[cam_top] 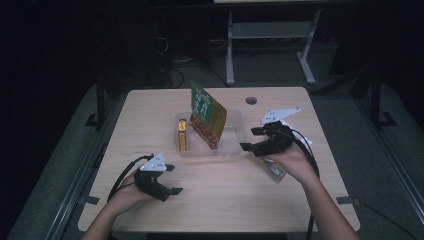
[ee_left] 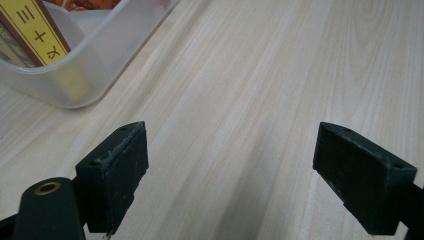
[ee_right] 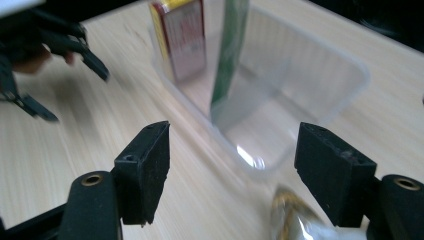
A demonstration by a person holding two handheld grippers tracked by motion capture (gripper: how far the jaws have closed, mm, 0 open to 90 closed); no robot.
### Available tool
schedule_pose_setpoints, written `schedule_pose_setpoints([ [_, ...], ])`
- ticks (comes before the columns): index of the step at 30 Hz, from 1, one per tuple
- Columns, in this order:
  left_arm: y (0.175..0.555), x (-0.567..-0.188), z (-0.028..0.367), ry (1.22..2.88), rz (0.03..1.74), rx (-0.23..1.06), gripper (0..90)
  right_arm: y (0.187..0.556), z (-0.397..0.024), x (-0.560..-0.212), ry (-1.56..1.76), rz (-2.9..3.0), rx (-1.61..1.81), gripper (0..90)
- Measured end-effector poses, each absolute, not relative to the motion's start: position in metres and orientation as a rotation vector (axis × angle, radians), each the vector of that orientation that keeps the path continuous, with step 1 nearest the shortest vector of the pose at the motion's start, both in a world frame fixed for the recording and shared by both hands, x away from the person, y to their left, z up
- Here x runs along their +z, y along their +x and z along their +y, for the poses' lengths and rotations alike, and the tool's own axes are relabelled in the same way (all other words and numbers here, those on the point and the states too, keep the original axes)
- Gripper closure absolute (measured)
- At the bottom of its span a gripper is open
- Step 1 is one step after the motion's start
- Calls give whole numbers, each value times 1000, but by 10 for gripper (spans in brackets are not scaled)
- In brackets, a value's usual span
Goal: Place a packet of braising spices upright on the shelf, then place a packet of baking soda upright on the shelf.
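- The right gripper [cam_top: 248, 139] hovers at the clear plastic tub's [cam_top: 235, 131] three-o'clock end, jaws pointing toward nine o'clock, spread, with nothing between them; the forearm comes in from about five o'clock.
- In the right gripper view its jaws frame the tub's near corner [ee_right: 260, 167].
- A small foil packet [cam_top: 276, 171] lies on the table [cam_top: 225, 200] just under the right hand, at the tub's four o'clock.
- The left gripper [cam_top: 172, 179] sits low at the tub's seven o'clock, well apart from it, jaws spread over bare wood and pointing toward three o'clock.
- In the tub a green and orange snack bag [cam_top: 206, 113] stands tilted beside a yellow box [cam_top: 182, 135].
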State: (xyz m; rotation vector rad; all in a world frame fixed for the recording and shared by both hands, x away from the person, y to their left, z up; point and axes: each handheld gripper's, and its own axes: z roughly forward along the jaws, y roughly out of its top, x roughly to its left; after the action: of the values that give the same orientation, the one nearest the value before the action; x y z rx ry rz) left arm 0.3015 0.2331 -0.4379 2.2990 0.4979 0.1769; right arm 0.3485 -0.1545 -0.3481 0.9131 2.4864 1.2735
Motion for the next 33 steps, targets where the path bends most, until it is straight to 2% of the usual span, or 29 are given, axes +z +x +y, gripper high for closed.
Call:
schedule_pose_setpoints([
  [4,301,-439,234,2293,505,179,140,345,-166,-363,936,2484,1237,315],
  [7,303,-440,236,2300,505,180,141,344,-177,-375,962,2460,1215,381],
  [13,302,-443,236,2304,501,167,143,354,-204,-397,1012,2431,1130,727],
  [15,303,-443,235,2311,494,168,142,359,-213,-402,1035,2424,1115,869],
  [16,303,-443,235,2312,496,163,143,361,-216,-405,1041,2427,1116,895],
  [26,302,-443,234,2327,484,164,144,381,-232,-436,1078,2481,938,899],
  [33,302,-445,233,2336,481,154,144,387,-234,-449,1096,2542,930,900],
])
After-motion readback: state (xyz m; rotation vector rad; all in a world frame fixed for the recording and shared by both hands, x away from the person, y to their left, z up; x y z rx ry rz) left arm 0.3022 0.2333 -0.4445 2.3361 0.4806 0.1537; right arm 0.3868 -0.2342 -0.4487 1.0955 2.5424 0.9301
